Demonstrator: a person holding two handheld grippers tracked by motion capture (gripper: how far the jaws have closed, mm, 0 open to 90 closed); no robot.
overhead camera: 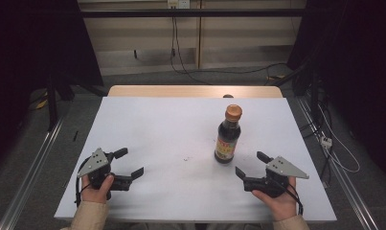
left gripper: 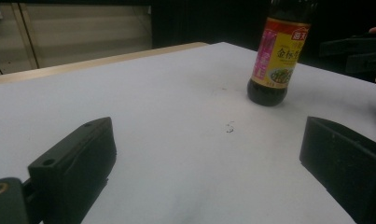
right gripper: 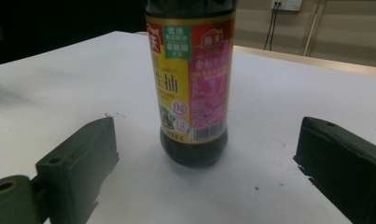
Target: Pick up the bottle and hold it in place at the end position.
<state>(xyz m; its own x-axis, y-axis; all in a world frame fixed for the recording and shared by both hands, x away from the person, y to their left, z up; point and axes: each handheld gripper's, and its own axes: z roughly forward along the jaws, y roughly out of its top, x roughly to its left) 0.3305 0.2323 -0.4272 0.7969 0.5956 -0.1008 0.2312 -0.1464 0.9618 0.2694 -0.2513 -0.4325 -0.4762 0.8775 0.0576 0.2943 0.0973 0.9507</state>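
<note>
A dark sauce bottle (overhead camera: 228, 134) stands upright on the white table (overhead camera: 157, 124); the right gripper (overhead camera: 250, 166) nearby and the left gripper (overhead camera: 129, 163) farther off both gape, holding nothing.

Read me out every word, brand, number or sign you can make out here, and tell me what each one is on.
"生抽": large characters on the yellow panel of the soy sauce bottle's label, right gripper view.
"海天": brand mark at the label's top, left gripper view; only roughly legible.
"0": in a small circle low on the label.
Green patch, pink panel text and barcode digits: too blurred to read.
</note>
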